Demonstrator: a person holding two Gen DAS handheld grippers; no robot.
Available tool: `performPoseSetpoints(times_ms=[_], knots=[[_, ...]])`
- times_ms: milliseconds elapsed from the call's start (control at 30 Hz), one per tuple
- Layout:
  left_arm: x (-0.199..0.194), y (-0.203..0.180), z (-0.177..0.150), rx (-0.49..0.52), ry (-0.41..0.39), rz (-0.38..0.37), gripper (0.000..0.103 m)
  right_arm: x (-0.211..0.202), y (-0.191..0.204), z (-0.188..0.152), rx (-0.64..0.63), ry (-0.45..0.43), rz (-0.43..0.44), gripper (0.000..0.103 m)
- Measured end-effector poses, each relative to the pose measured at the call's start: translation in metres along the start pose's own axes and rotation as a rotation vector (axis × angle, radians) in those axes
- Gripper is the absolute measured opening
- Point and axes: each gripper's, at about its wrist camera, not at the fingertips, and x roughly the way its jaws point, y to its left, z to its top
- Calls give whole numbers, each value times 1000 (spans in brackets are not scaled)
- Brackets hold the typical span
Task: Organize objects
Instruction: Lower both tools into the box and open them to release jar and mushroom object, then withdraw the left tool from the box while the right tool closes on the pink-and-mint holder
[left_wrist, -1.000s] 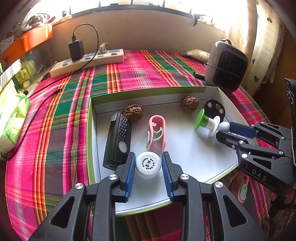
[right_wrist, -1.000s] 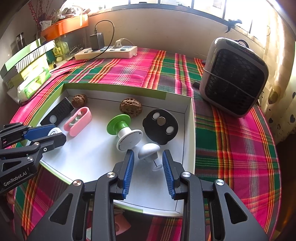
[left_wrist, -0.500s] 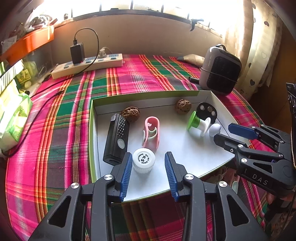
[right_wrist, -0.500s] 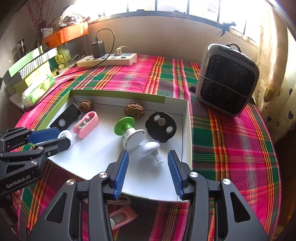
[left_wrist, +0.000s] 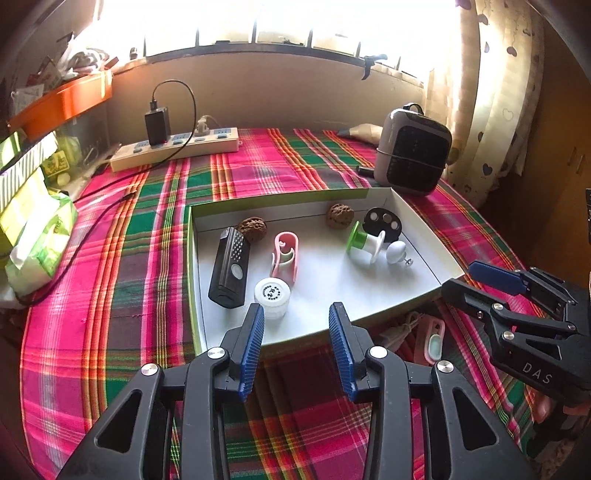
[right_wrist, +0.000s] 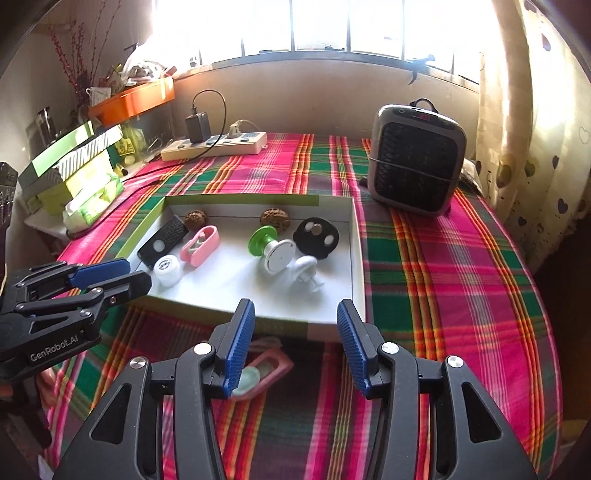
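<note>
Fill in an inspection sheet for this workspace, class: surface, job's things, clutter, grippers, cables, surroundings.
Surface: plaid cloth covers the table.
Job's things: white tray holds black remote, white jar, pink clip, two walnuts, green-capped piece, black disc, white hook.
Clutter: heater; boxes; pink items below the tray.
Grippers: left hand-held gripper and right hand-held gripper open, empty, jaws just widened.
Cables: power strip, black charger cable.
Surroundings: window, curtain.

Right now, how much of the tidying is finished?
Mostly done: the white jar, white hook and six other items lie in the box. Both the left gripper and right gripper are open, holding nothing. A pink object remains outside on the cloth.
</note>
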Motion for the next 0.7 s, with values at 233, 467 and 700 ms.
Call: performPoseSetpoints(times_ms=[233, 467, 700], knots=[[-11, -1, -12, 10, -5, -15, 35, 2, 16, -24, 13, 41, 29, 54], [-12, 0, -21, 12, 14, -40, 35, 18, 24, -34, 15, 88, 0, 54], [-7, -4, -24, 37, 35, -72, 35, 16, 13, -37, 45, 91, -59, 54]])
